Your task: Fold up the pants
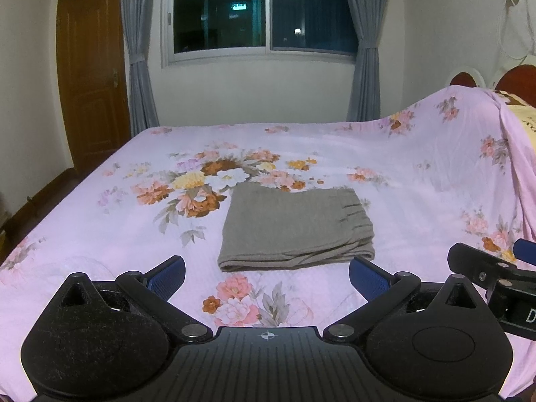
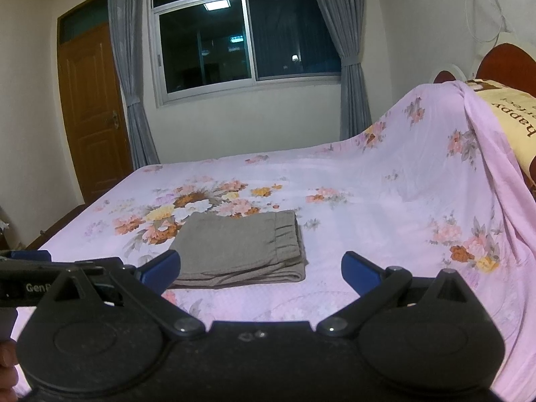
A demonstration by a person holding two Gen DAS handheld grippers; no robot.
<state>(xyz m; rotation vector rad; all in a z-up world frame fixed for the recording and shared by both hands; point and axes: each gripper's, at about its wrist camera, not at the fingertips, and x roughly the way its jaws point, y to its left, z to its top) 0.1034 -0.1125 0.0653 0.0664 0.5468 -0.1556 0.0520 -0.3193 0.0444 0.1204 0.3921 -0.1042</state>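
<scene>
The grey pants [image 1: 294, 229] lie folded into a neat rectangle on the pink floral bedsheet [image 1: 100, 234], the elastic waistband at the right end. They also show in the right wrist view [image 2: 239, 251], left of centre. My left gripper [image 1: 266, 276] is open and empty, held just short of the pants' near edge. My right gripper [image 2: 261, 269] is open and empty, pulled back from the pants' near right corner. The right gripper's body shows at the right edge of the left wrist view [image 1: 492, 271].
The bed fills both views. The sheet rises over pillows [image 2: 502, 114] at the right by the headboard [image 2: 502, 60]. A wooden door [image 1: 90, 77] stands at far left, and a curtained window [image 1: 261, 13] is behind the bed.
</scene>
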